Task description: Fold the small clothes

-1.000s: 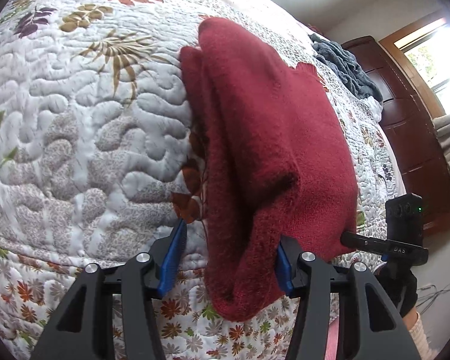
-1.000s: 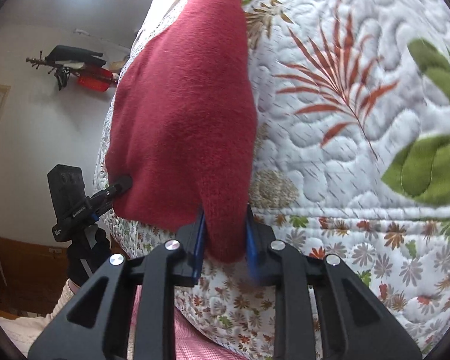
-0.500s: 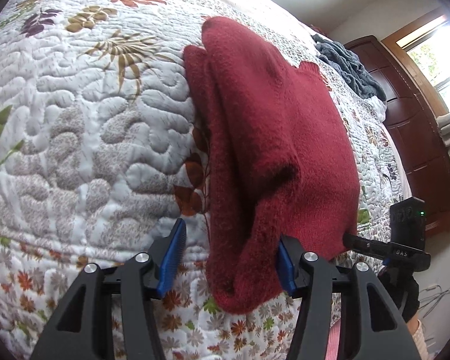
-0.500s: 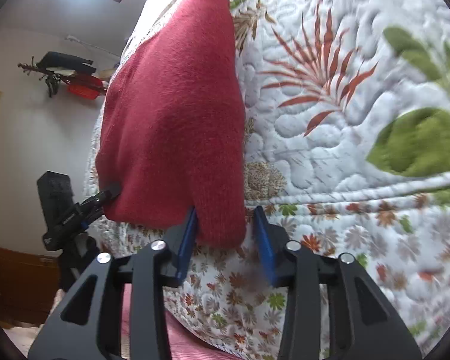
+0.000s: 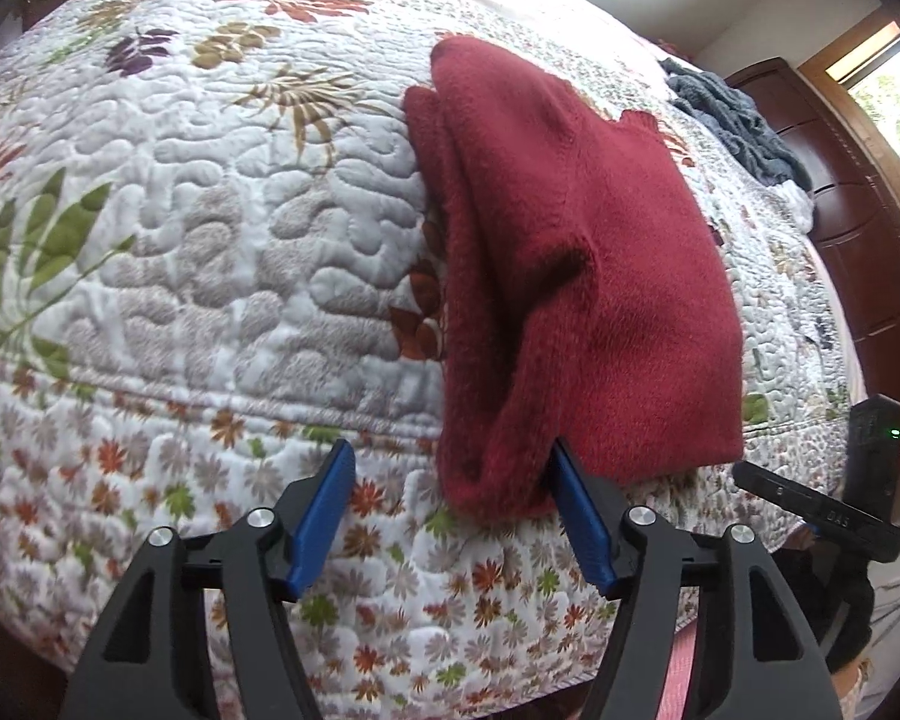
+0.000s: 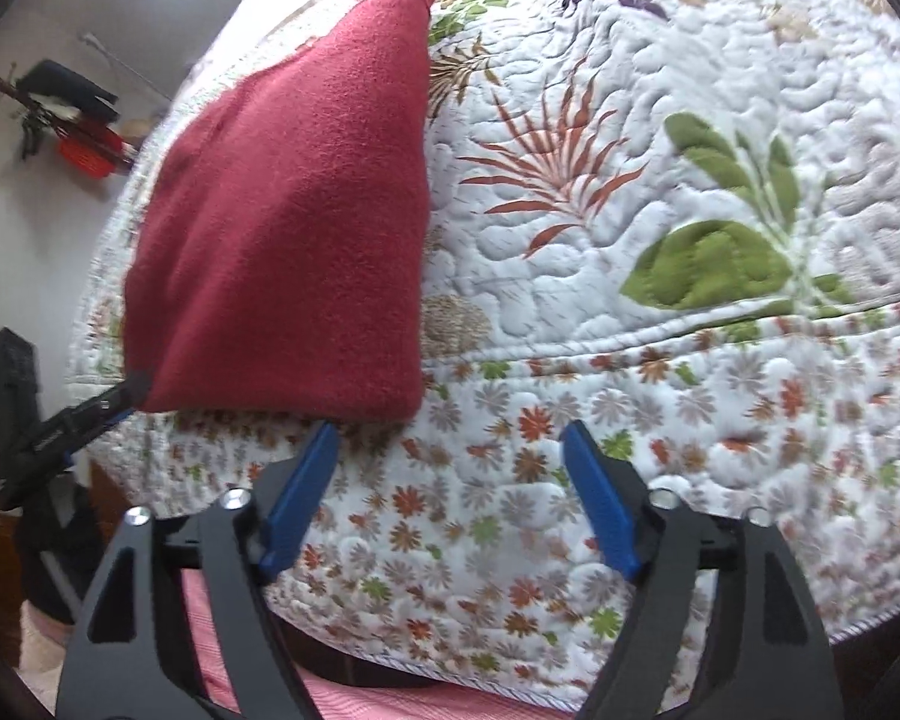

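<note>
A floral quilted bedspread [image 5: 210, 228] covers the bed; a dark wooden dresser [image 5: 858, 240] stands beyond. The folded red sweater [image 5: 576, 276] lies at the bed's near edge. Left gripper [image 5: 450, 480] and right gripper [image 6: 450, 468] both stand apart, gripping nothing.

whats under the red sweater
The sweater lies on the floral quilt, its near edge hanging over the bed's side. Whatever else sits beneath it is covered.

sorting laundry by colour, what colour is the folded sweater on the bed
Dark red, plain knit sweater; clearest in the right wrist view.
</note>
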